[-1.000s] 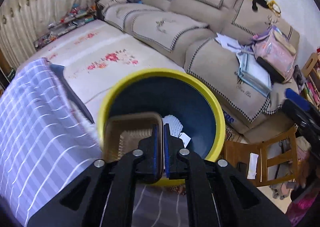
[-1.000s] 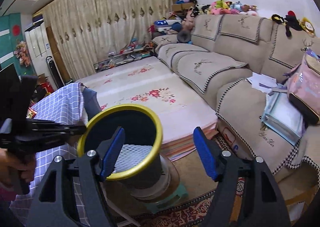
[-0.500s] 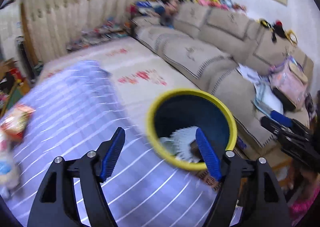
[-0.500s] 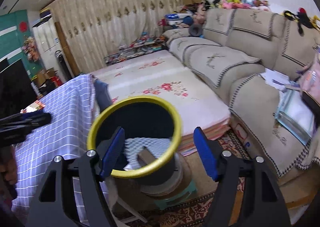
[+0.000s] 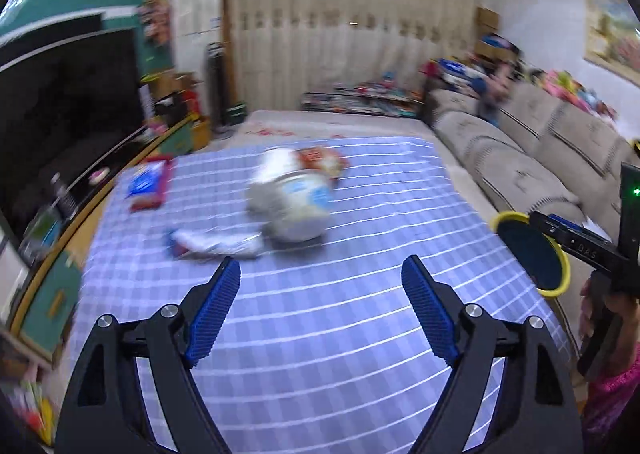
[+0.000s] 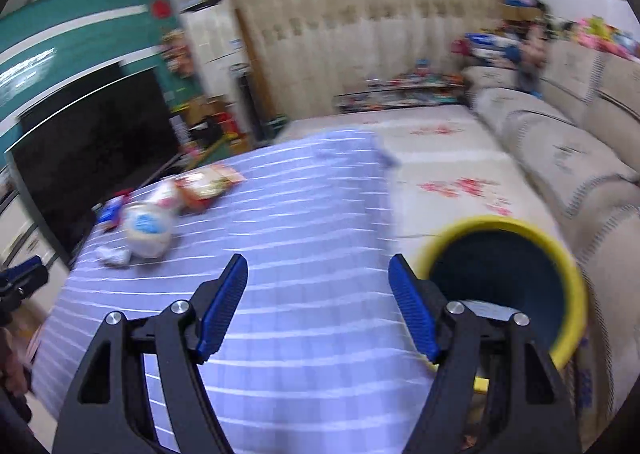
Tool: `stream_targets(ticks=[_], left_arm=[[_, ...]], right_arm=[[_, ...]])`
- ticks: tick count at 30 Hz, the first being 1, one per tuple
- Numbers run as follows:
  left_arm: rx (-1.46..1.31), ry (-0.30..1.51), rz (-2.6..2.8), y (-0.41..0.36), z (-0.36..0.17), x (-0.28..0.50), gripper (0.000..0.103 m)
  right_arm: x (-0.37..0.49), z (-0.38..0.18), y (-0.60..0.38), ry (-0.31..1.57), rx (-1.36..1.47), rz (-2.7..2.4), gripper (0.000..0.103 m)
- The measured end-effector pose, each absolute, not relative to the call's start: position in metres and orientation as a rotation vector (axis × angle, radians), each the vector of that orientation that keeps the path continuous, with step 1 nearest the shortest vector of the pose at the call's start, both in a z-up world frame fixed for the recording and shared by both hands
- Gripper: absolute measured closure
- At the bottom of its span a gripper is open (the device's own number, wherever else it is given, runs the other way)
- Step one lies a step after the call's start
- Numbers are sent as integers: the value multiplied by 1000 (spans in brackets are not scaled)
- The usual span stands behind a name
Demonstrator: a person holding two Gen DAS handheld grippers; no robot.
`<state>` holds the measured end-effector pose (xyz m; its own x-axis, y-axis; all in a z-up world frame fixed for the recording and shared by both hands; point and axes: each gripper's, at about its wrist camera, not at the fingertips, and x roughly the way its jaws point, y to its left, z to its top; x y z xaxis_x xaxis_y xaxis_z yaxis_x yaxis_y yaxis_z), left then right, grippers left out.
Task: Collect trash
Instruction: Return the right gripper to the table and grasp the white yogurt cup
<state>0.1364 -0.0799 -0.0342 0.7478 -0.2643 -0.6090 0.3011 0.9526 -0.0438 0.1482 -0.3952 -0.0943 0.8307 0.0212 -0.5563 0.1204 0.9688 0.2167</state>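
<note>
black tool [image 5: 321, 306] frames, ribbed blue pads [image 5: 216, 308], silver screws, pink sleeve [image 5: 612, 406]

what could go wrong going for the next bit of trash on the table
1. The round white container lies on its side on the checked tablecloth; a nudge might roll it away.
2. The flat wrapper beside it may be hard to pinch, and the left gripper could snag cloth.
3. The yellow-rimmed bin sits past the table edge; a drop could miss.
</note>
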Motion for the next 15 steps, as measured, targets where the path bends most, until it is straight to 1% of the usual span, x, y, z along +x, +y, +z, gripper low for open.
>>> stream_targets(ticks=[5, 6, 7, 11, 15], left_arm=[[-1, 681, -257, -26, -49, 129, 21], [-8, 685, -257, -20, -51, 129, 21], [-14, 688, -257, -14, -53, 128, 21], [-41, 697, -264, -14, -57, 127, 21], [-59, 691, -263, -14, -57, 127, 21]], right_arm=[[205, -91, -310, 611, 245, 141, 34], [213, -91, -298, 613, 246, 164, 32], [224, -92, -283, 623, 242, 190, 28], [260, -95, -241, 654, 203, 229, 21], [296, -107, -219, 721, 196, 224, 21]])
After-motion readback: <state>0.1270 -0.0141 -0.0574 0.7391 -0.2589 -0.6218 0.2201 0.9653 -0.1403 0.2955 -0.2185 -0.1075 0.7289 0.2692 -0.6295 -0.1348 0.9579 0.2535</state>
